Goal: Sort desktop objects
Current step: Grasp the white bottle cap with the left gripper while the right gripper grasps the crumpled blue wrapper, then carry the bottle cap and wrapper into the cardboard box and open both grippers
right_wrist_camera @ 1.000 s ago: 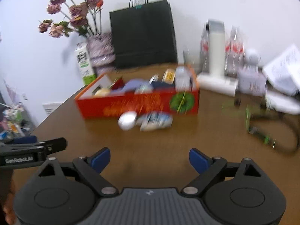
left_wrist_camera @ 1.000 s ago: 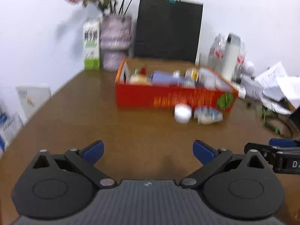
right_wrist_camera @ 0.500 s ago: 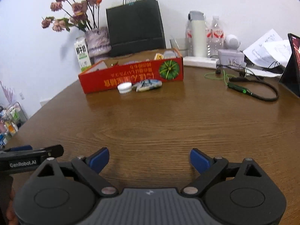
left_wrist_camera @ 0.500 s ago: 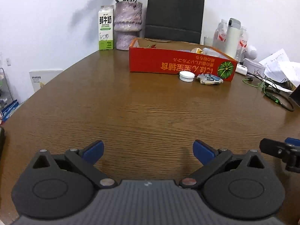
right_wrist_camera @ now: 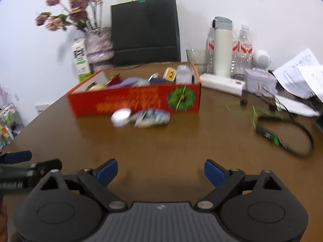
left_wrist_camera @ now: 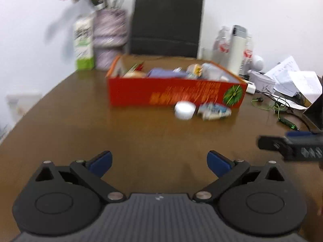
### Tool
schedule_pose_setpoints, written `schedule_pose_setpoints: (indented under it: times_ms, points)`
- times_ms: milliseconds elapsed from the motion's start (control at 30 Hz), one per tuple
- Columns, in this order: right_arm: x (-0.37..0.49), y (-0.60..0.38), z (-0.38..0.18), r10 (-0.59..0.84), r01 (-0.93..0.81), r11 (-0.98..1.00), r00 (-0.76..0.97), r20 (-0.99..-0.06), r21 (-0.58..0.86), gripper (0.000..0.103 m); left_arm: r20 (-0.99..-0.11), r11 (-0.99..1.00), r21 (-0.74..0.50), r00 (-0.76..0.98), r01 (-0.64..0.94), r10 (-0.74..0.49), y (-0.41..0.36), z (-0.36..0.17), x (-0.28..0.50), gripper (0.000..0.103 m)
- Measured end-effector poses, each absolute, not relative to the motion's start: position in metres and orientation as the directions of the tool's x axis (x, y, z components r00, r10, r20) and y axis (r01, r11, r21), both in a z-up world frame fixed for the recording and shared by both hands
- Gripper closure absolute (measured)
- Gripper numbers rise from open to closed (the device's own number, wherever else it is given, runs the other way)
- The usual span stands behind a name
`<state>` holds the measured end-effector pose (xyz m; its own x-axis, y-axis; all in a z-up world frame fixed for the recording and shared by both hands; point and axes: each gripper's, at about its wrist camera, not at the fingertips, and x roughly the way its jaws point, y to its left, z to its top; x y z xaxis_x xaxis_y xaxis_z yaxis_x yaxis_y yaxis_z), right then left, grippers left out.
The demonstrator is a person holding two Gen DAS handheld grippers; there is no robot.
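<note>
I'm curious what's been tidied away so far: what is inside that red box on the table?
The red box holds a jumble: something purple, a white-and-yellow packet, a clear container. Its front wall hides whatever lies lower, and blur obscures the rest.

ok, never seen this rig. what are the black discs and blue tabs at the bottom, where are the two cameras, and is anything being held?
No robot here: a person holds a two-finger gripper in each hand, each with a fisheye camera looking along its fingers. The discs are the mechanism and the blue tabs are the fingertips. One picture comes from the left gripper, the other from the right gripper; each also shows the other at its edge. Both are open and hold nothing; the right jaws have just been closing slightly. On the brown table stands a red cardboard box full of small items. In front of it lie a white round lid and a small packet, both blurred.
</note>
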<state>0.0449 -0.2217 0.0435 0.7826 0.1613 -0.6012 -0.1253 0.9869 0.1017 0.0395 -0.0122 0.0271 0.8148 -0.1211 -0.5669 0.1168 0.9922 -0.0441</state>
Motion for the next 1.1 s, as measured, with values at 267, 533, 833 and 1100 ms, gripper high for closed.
schedule_pose_setpoints:
  times_ms: [267, 533, 833, 1100]
  points:
    - [0.175, -0.205, 0.027, 0.226, -0.165, 0.974, 0.71, -0.667, 0.155, 0.043, -0.591, 0.961, 0.002, 0.775, 0.278, -0.223, -0.041, 0.011, 0.146, 0.026]
    - [0.194, -0.197, 0.013, 0.207, -0.21, 0.975, 0.723, -0.659, 0.076, 0.078, -0.617, 0.939, -0.028, 0.733, 0.342, -0.285, -0.053, -0.005, 0.183, 0.046]
    - [0.142, -0.218, 0.016, 0.158, -0.174, 0.984, 0.737, -0.657, 0.041, 0.092, -0.628, 0.946, -0.094, 0.719, 0.309, -0.297, -0.046, 0.002, 0.151, 0.064]
    - [0.034, -0.227, 0.023, 0.196, -0.166, 0.98, 0.773, -0.604, 0.106, 0.096, -0.592, 0.953, -0.117, 0.75, 0.281, -0.294, -0.026, 0.017, 0.036, 0.063]
